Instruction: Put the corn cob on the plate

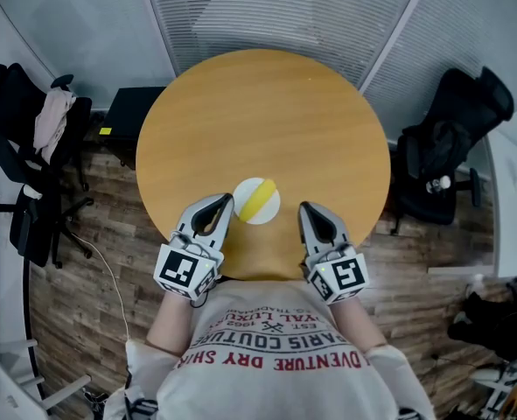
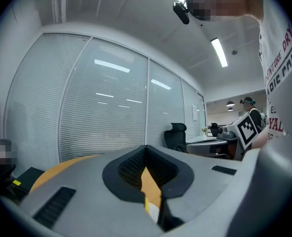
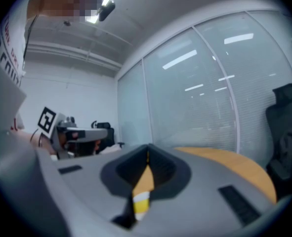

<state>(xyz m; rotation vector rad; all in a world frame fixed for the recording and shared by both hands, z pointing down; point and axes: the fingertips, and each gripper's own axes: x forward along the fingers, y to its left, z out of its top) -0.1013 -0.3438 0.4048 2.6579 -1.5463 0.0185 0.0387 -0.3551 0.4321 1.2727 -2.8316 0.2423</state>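
The corn cob [image 1: 261, 198] is seen lying on the white plate [image 1: 269, 210], a yellow strip across the middle of it. The plate is set on the round wooden table [image 1: 258, 121], near the edge closest to the person.

The left tongs [image 1: 226, 202] are held just beside the plate on one side. Whether the rim is touched cannot be told. The right tongs [image 1: 303, 208] are held near the plate on the other side. Both pairs of tongs are squeezed shut, tip against tip, and nothing is held in either. The corn cob is not touched by them. Under each pair of tips, a bit of yellow and white can be made out ahead.

The job looks done, because the corn cob is already on the plate. Nothing seems to be left but for the tongs to be taken away.

A black chair [image 1: 455, 138] is seen on the wood floor [image 1: 92, 287], off to the side of the table.
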